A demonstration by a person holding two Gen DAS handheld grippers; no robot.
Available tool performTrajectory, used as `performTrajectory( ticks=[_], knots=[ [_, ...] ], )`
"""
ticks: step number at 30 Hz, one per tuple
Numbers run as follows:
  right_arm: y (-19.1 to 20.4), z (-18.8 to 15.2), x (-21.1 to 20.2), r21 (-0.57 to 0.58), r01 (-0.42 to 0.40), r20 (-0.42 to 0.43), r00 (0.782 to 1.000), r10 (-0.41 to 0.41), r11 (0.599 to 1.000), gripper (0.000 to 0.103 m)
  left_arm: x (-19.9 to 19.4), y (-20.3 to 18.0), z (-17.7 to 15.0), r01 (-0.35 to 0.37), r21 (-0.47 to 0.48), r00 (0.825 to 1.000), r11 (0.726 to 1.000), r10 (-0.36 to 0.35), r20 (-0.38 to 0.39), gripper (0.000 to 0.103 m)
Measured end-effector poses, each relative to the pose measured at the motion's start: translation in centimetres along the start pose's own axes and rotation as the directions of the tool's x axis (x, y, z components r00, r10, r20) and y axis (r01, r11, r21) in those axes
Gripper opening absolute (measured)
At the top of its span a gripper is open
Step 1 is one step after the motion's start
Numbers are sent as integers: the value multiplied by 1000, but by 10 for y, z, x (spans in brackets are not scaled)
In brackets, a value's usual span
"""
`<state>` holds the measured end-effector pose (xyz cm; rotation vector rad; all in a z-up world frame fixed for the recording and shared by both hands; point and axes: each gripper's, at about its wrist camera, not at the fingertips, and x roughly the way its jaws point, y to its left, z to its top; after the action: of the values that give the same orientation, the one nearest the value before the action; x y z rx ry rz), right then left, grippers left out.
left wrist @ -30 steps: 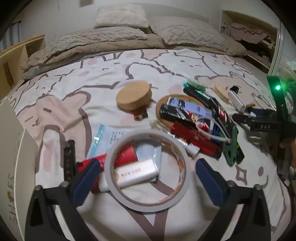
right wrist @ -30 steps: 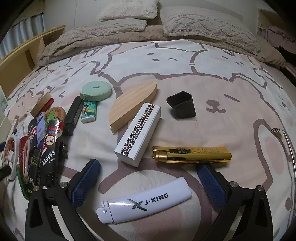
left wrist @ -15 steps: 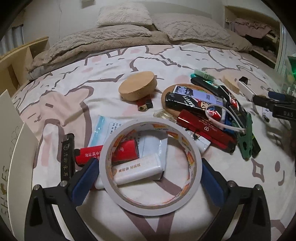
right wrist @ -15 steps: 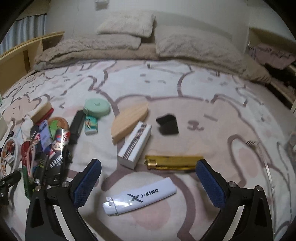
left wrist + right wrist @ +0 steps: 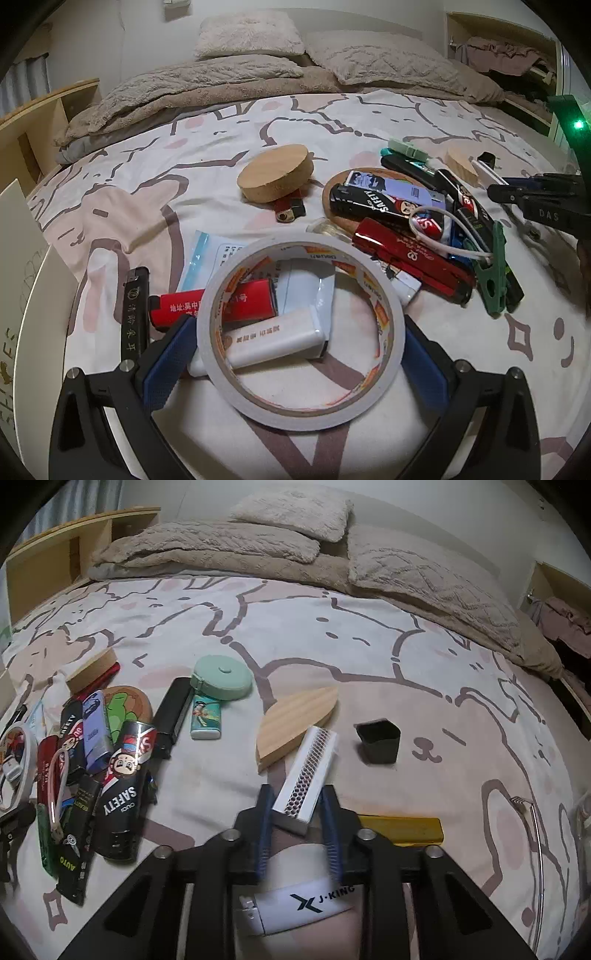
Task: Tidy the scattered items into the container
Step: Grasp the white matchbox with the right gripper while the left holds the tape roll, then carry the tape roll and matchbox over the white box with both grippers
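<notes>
Left gripper (image 5: pixel 295 354) holds tape roll (image 5: pixel 299 328) w/ jaws wide, near-left over lighters; thin rim could pop out. Right gripper (image 5: pixel 298 812) closing narrow on white matchbox (image 5: pixel 306 775) at its near end: may pivot, sag. Container not clearly visible.

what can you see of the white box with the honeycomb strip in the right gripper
The white box is a long, slim rectangular carton, like a matchbox, with a dark honeycomb-patterned striking strip along its upper face. Its near end sits between the blue pads of the right gripper, whose jaws are closing on it. It points away, tilted up to the right, its far end touching or overlapping the leaf-shaped wooden piece. It looks intact and closed.
</notes>
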<state>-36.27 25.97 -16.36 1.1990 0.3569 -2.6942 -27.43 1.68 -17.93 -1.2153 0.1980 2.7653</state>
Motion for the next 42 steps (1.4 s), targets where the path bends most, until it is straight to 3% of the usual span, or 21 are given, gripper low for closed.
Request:
performTrajectory(
  ticks=[7, 15, 18, 23, 34, 42],
  knots=[
    [0, -12, -19, 10, -38, -3, 999, 38, 999, 21, 2, 6, 0, 31, -25, 1000, 999, -31, -3, 103],
    [-10, -36, -42, 62, -53, -14, 998, 54, 997, 20, 0, 5, 1, 16, -14, 1000, 1000, -16, -1, 103],
    [-11, -47, -54, 67, -64, -17, 998, 65, 996, 20, -3, 4, 1, 18, -14, 1000, 1000, -18, 4, 94],
    [-8, -69, -84, 45, -61, -8, 998, 62, 997, 20, -16, 6, -1, 52, -33, 999, 998, -52, 3, 94],
    [-16, -113, -122, 127, -73, -5, 997, 74, 989, 20, -74, -10, -32, 111, 34, 994, 993, -110, -24, 94],
    [4, -137, -156, 148, -147, 44, 989, 142, 978, 20, -122, -16, -70, 180, 49, 983, 983, -177, -48, 94]
  ],
)
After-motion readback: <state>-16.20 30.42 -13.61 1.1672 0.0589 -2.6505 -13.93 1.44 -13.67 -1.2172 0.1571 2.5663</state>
